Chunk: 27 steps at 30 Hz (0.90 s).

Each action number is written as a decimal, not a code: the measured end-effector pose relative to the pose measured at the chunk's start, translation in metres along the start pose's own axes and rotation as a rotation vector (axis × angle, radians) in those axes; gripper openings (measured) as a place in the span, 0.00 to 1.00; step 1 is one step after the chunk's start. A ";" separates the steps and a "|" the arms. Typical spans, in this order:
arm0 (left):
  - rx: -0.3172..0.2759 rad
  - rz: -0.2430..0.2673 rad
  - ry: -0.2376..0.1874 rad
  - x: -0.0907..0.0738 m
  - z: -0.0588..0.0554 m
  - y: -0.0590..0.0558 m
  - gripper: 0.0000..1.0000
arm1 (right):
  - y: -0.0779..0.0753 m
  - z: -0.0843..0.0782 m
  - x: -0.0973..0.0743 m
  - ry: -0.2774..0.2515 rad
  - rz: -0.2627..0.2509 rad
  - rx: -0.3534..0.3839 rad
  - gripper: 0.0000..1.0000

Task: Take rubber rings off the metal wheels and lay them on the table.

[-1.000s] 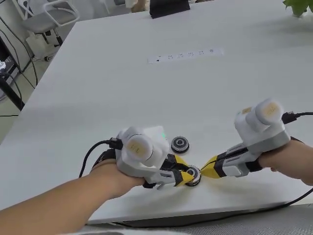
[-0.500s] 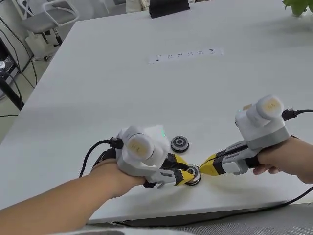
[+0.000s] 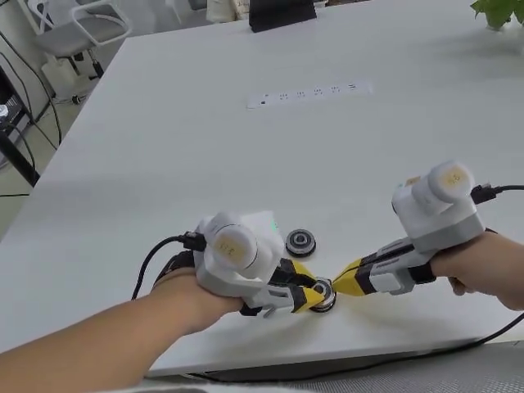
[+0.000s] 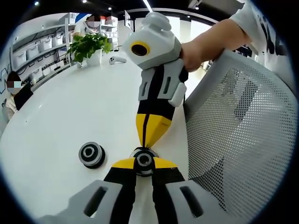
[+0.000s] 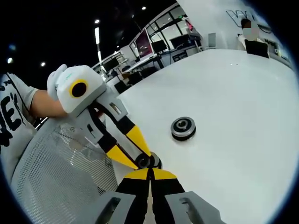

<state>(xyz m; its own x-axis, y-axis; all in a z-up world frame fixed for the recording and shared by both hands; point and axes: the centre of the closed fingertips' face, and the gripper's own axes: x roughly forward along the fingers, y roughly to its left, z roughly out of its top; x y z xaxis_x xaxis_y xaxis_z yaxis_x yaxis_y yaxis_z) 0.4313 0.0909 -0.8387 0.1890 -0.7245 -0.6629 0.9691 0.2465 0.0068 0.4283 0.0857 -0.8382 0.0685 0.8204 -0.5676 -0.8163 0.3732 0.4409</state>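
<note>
Clamping the near metal wheel (image 3: 322, 293) between the fingers of the left gripper (image 3: 315, 296), one finger on either side of it, low at the near edge of the bench (image 3: 205, 147).

Bringing the right gripper (image 3: 335, 288) in against the wheel from the opposite side. Compared with a second ago, edging its tips slightly closer to the rim and lowering the hand a little, with not much else altering.

Keeping the right fingers narrow, all but together, with the tips meeting the wheel's rim. Not possible to tell whether any of the rubber ring (image 4: 136, 152) is being pinched between them.

Judging from this, only just beginning the peel: ring apparently on the wheel yet, and nothing lying loose on the bench.

Leaving a second wheel (image 3: 301, 241), its dark ring also in place, lying flat just beyond the two grippers and apart from them.

Working on a broad, plain white bench, with a white power strip (image 3: 311, 92) lying well beyond the wheels and a potted plant (image 3: 498, 10) standing at the far corner. Backing onto a mesh chair (image 4: 233, 135), seen in the left gripper view, within an open office with shelving (image 4: 42, 46) and ceiling lights.
</note>
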 end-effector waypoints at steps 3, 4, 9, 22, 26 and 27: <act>-0.001 -0.002 0.000 0.000 0.000 0.000 0.07 | 0.001 0.001 0.000 -0.003 0.001 0.003 0.00; -0.002 -0.001 0.001 0.000 0.000 0.000 0.07 | 0.002 0.001 0.000 -0.003 0.002 0.008 0.00; -0.003 -0.003 0.001 0.000 0.000 0.000 0.07 | 0.005 0.002 0.001 0.001 0.012 -0.006 0.00; -0.002 -0.007 0.002 0.001 0.001 0.000 0.07 | 0.015 0.007 0.003 -0.026 0.062 0.002 0.00; 0.000 -0.003 0.004 0.001 0.001 0.001 0.07 | 0.022 0.010 0.005 -0.025 0.095 -0.053 0.00; 0.000 -0.003 0.005 0.001 0.001 0.001 0.07 | 0.023 0.010 0.005 -0.032 0.101 -0.021 0.00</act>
<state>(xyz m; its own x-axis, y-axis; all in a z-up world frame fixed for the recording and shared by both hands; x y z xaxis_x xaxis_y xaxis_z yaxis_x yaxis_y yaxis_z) 0.4325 0.0896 -0.8383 0.1852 -0.7222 -0.6664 0.9697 0.2444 0.0046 0.4154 0.1027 -0.8240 0.0037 0.8669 -0.4984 -0.8320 0.2791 0.4794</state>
